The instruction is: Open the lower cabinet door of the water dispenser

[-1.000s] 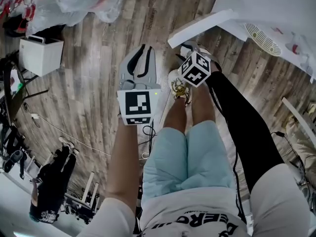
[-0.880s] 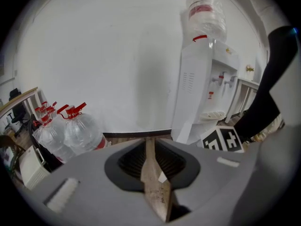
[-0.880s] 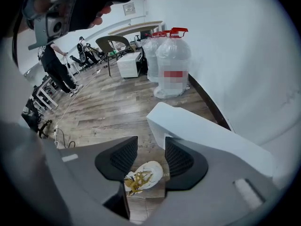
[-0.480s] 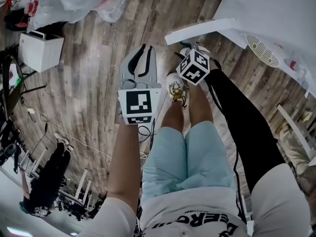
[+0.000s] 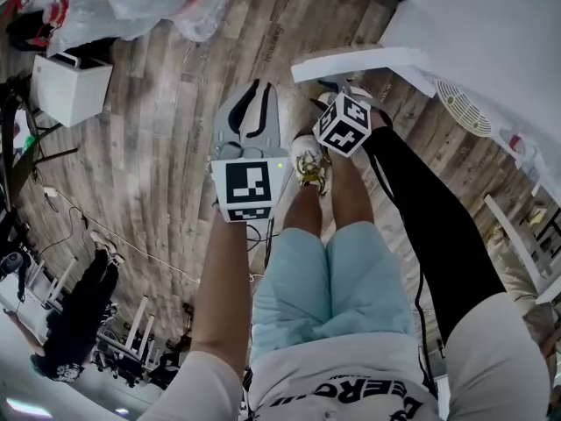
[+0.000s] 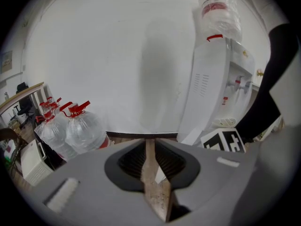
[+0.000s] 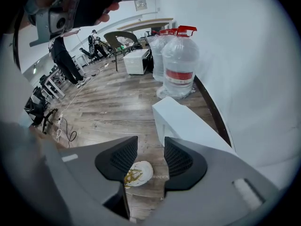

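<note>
Left: bare floor [image 5: 158,147], passable.
Right: swung-out cabinet door [image 5: 351,60], water dispenser [image 5: 491,24] obstruct.
Far left: water bottles [image 6: 80,131].

- The water dispenser [image 5: 491,24] runs off the far right edge of the head view, so its front does not show there.
- In the left gripper view the big bottle [image 6: 218,6] on top of it is cut off by the top edge. A black sleeve [image 6: 277,55] covers its right side.
- In the right gripper view the near end of the cabinet door [image 7: 188,124] goes behind a jaw of the right gripper [image 7: 151,147]. The shoe [image 7: 138,173] is half hidden too.
- In the head view the marker cube [image 5: 344,124] hides those jaws.
- The far water jugs [image 7: 160,55] hide behind the front one.
- The people [image 7: 63,55] far off are too small to make out.
</note>
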Motion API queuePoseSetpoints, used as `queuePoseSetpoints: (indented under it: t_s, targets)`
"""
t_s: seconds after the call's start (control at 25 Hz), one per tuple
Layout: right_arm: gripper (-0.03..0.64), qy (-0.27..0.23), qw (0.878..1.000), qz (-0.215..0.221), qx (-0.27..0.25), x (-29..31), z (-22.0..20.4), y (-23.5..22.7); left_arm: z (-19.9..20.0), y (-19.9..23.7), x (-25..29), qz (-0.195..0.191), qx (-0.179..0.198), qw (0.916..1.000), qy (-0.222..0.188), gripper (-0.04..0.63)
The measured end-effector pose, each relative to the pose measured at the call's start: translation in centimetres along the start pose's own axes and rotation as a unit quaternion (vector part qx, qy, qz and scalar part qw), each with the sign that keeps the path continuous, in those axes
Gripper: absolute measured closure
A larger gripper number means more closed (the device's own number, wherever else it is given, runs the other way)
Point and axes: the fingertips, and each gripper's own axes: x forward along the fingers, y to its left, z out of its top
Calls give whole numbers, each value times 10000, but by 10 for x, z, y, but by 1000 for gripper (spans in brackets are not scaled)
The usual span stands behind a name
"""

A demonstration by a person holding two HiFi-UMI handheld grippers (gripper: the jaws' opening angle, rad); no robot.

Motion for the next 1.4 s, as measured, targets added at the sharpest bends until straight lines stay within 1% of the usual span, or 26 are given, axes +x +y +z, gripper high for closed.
queuePoseSetpoints:
  t_s: [0.28, 0.52, 0.84, 1.4]
  targets:
    - [448, 127, 9998, 136, -80, 6, -5, 0, 2, 6, 12, 29, -115, 9999, 28, 535]
    - [448, 180, 9994, 54, -294, 8, -6, 1, 5, 11, 16, 57, -169, 9998, 9, 535]
    - [448, 159, 9998, 13, -72, 3, -5, 1, 10, 11, 17, 47, -189, 9998, -46, 535]
    - [448, 110, 9991, -170, 363, 0, -11, -2, 6, 1, 10, -57, -71, 10000, -33, 535]
